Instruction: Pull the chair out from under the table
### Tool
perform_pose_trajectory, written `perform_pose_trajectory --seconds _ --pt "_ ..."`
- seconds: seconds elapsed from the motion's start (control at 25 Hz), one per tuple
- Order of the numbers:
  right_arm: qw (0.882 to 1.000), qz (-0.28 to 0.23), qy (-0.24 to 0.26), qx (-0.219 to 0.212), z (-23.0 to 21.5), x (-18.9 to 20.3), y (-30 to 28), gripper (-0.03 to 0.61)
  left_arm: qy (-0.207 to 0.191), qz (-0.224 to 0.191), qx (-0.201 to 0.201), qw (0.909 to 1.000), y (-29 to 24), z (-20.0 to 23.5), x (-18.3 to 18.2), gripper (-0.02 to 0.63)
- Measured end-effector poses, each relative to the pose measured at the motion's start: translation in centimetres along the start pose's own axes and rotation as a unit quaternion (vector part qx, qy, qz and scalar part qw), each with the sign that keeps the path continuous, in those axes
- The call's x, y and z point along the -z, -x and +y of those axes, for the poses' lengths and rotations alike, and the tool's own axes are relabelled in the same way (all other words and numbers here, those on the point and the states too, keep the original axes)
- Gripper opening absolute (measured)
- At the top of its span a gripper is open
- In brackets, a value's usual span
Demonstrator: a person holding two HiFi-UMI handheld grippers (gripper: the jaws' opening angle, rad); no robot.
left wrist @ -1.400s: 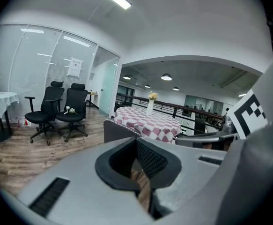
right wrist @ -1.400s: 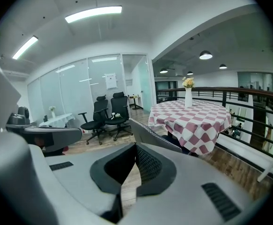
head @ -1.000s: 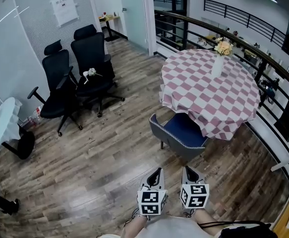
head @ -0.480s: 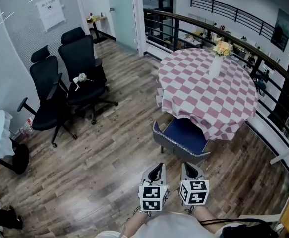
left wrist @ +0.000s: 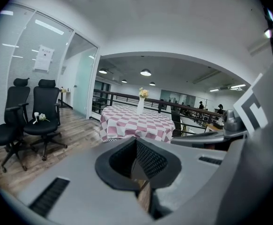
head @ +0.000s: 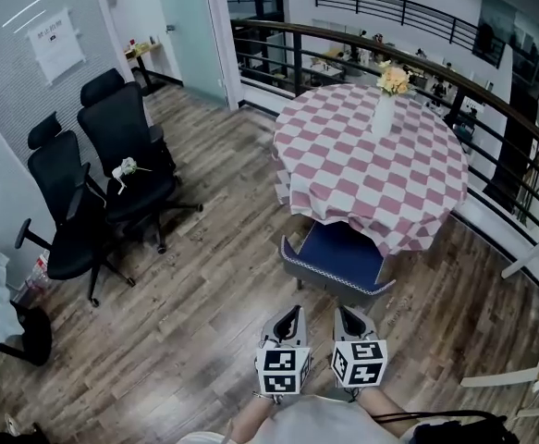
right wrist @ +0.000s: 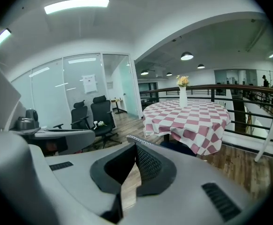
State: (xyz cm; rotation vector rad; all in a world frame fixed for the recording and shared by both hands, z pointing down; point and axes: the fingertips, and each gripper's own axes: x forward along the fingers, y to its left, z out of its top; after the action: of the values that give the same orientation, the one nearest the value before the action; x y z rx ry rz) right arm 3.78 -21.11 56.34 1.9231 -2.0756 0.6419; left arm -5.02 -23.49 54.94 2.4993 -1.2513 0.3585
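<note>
The blue chair (head: 336, 255) is seen tucked partly under the near edge of the round checked surface (head: 371, 169). The left tongs (head: 292, 317) and right tongs (head: 345, 314) are held pressed together, empty, apart from the chair, on its side away from the surface.

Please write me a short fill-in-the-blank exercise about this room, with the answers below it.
1. The chair tucked partly under the checked tablecloth is ____ in colour.
2. The vase on that tablecloth holds ____.
3. ____ black office chairs stand beside the wall.
Answers: blue; flowers; two.
</note>
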Motion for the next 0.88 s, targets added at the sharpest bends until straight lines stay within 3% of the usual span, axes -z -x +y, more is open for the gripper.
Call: perform_pose_trajectory --seconds 0.32,0.6,0.88 --pt "0.999 0.026 0.005 0.021 -1.8 0.5 -1.0 0.017 0.022 0.017 0.006 0.9996 -1.5 0.1 1.0 0.003" --pt "0.998 0.061 0.022 -0.025 -3.0 1.0 -3.0 0.051 0.031 0.025 -0.001 0.9992 -2.4 -0.1 1.4 0.004" --pt "0.990 0.083 0.093 -0.071 -3.1 0.9 -5.9 0.122 0.042 0.036 -0.021 0.9982 -2.9 0.1 2.5 0.003"
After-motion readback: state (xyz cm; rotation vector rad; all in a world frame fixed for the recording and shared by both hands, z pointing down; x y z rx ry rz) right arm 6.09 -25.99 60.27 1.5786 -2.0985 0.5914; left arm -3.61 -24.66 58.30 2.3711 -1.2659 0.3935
